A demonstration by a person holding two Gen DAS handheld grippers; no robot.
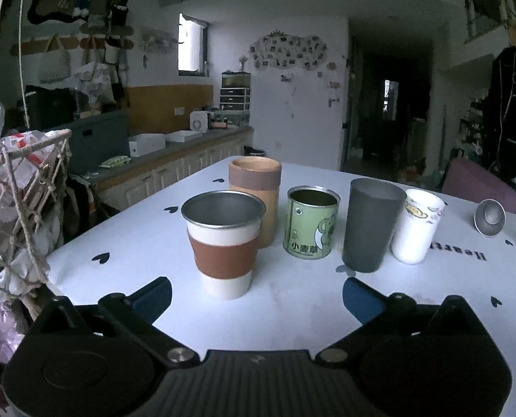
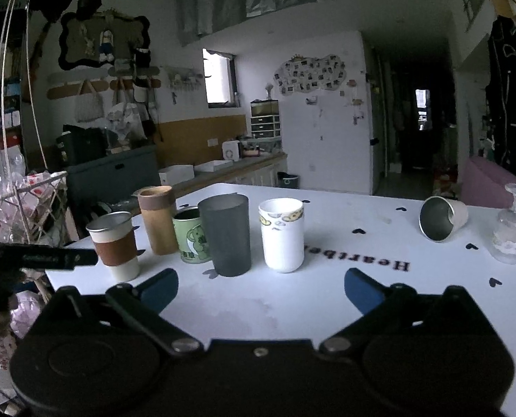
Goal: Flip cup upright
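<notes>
A white cup with a steel inside (image 2: 442, 218) lies on its side at the far right of the white table (image 2: 327, 299), its mouth facing me; it also shows small in the left wrist view (image 1: 489, 216). My right gripper (image 2: 261, 286) is open and empty, low over the table, well short and left of that cup. My left gripper (image 1: 257, 293) is open and empty, just in front of an upright steel cup with a brown sleeve (image 1: 223, 243).
Upright in a row: a tan cylinder cup (image 1: 256, 198), a green tin (image 1: 311, 222), a grey tumbler (image 1: 370, 224), a white mug (image 1: 417, 229). A glass (image 2: 511, 229) stands upside down at the far right. A rope basket (image 1: 18, 187) hangs at the left edge.
</notes>
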